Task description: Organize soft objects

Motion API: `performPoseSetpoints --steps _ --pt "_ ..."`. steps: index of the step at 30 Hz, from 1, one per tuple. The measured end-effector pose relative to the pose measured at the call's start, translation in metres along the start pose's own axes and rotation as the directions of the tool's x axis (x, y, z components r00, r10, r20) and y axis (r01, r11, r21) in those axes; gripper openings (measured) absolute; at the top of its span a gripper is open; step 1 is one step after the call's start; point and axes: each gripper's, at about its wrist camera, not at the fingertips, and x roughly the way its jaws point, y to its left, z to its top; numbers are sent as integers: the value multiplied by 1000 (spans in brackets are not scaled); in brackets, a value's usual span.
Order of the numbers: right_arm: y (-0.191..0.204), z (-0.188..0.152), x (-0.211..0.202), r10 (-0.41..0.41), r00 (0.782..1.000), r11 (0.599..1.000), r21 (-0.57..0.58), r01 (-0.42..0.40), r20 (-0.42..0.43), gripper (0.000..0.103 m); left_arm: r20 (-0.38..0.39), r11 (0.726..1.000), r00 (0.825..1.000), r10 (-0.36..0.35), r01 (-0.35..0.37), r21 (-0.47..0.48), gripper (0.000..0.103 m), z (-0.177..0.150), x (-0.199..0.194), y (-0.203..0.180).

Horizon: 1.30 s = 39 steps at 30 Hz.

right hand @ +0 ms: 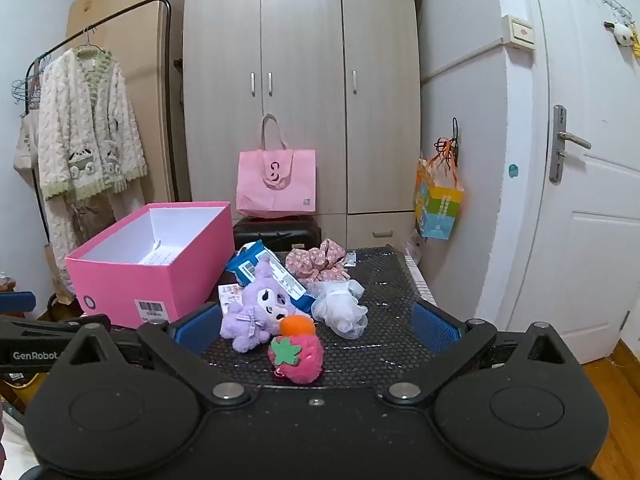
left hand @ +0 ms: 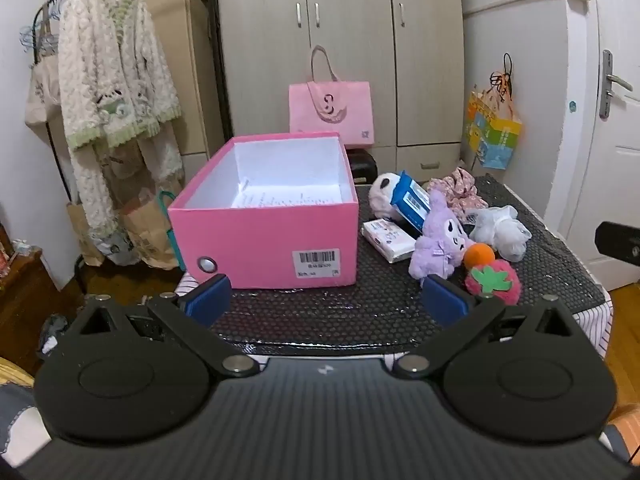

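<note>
Both grippers stand wide open and grip nothing: your left gripper [left hand: 326,300] at lower centre faces one pink box [left hand: 266,216], open-topped, left of centre on the black mat [left hand: 360,308]; your right gripper [right hand: 316,326] frames the toy pile. Only the left wrist view shows one white panda plush [left hand: 382,194] behind the blue packet [left hand: 412,200]. Counted in the right wrist view: one purple plush [right hand: 256,312], one orange ball [right hand: 297,325], one strawberry plush [right hand: 298,356], one floral scrunchie [right hand: 318,262], one white mesh puff [right hand: 342,312].
</note>
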Motion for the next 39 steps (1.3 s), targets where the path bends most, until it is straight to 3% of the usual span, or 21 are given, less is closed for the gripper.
performPoseSetpoints --steps 7,18,30,39 --pt "5 -2 8 -10 1000 1000 -26 10 -18 103 35 1000 999 -8 8 -11 103 -3 4 5" --pt "9 -7 12 -29 998 999 -39 27 -50 103 169 985 984 -62 88 -149 103 -17 -8 28" --pt "15 -13 3 -70 996 996 -55 67 -50 103 134 996 987 -84 87 -22 103 -20 1 14" --pt "12 -18 7 -69 996 997 -47 67 -52 103 136 997 988 -67 70 -19 103 -27 3 10"
